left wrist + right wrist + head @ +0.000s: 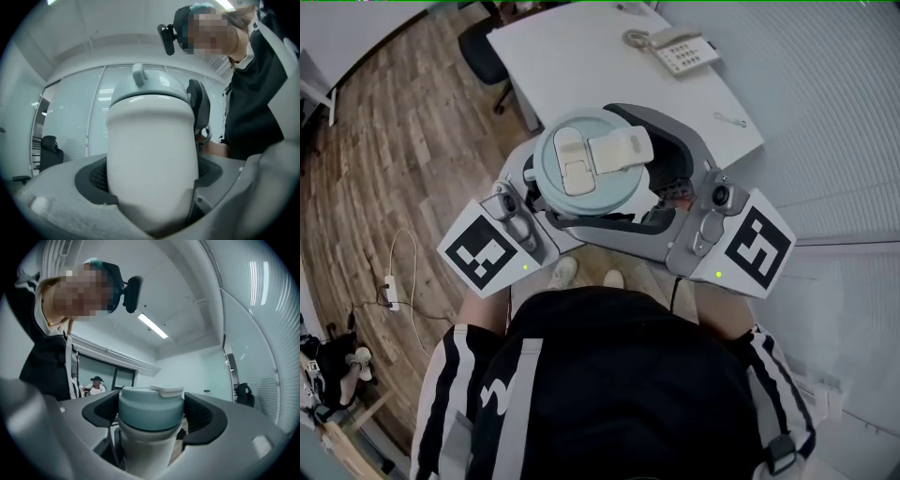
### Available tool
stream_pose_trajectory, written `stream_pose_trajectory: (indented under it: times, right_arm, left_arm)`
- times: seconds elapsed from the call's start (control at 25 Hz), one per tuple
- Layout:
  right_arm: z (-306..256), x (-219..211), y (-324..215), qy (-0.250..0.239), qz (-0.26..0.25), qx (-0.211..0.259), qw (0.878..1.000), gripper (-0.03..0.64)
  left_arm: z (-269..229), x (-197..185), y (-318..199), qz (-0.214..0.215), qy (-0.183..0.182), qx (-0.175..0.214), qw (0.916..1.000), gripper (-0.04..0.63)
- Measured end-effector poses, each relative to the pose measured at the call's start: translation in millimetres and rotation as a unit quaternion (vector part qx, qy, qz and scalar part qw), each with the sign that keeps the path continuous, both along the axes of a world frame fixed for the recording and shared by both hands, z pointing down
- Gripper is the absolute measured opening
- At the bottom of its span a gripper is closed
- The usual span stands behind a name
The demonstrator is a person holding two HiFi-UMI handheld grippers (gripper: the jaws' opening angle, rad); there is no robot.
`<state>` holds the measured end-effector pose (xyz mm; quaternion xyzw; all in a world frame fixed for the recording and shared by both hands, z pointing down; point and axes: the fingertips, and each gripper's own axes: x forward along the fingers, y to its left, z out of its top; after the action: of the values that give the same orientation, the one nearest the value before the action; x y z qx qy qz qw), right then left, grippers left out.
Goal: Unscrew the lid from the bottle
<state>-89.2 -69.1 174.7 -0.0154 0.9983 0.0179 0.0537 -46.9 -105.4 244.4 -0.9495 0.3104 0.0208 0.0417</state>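
I am watching the left claw pinching the white, smooth-walled cylindrical bottle low on its body, with both dark ribbed pads pressing against its sides. In the right gripper view, the right claw is spreading wide enough to take in the pale teal round lid with its white flip cap. Its black pads are sitting tight against the lid on both sides with no gap showing, so I am reading it as clamping the lid. The lid is sitting on the bottle's neck. The bottle is standing upright in the air between the two claws, close in front of the person's black, white-striped top, and nothing is carrying it. From the head view the lid is covering part of the near edge of the white bench, and both claws are pointing roughly level, meeting at the bottle from opposite sides. A cream desk telephone is lying toward the bench's far edge, and a black office chair is standing at its left edge. A white power strip is trailing its cable over the wood-plank floor.
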Motion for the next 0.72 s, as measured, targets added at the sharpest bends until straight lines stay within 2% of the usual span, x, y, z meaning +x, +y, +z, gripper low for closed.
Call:
stream_pose_trajectory:
  times: [0.16,0.36,0.52,0.72]
  right_arm:
    - [-0.3,-12.1,10.0,0.010,-0.113,0.002,0.994,0.426]
    - [-1.0,-0.9,25.8,0.024,-0.254,0.008,0.967,0.426]
    - [5.9,2.8,29.2,0.052,-0.298,0.031,0.953,0.428]
    - [7.1,3.2,30.7,0.058,-0.334,0.046,0.940,0.428]
  left_arm:
    - [-0.6,-7.2,14.1,0.081,0.005,-0.011,0.9967,0.459]
    - [1.4,6.7,35.5,0.180,-0.012,-0.017,0.9835,0.459]
    - [7.7,10.5,37.1,0.192,-0.023,-0.018,0.9810,0.459]
    - [9.4,10.5,38.4,0.203,-0.030,-0.031,0.9782,0.459]
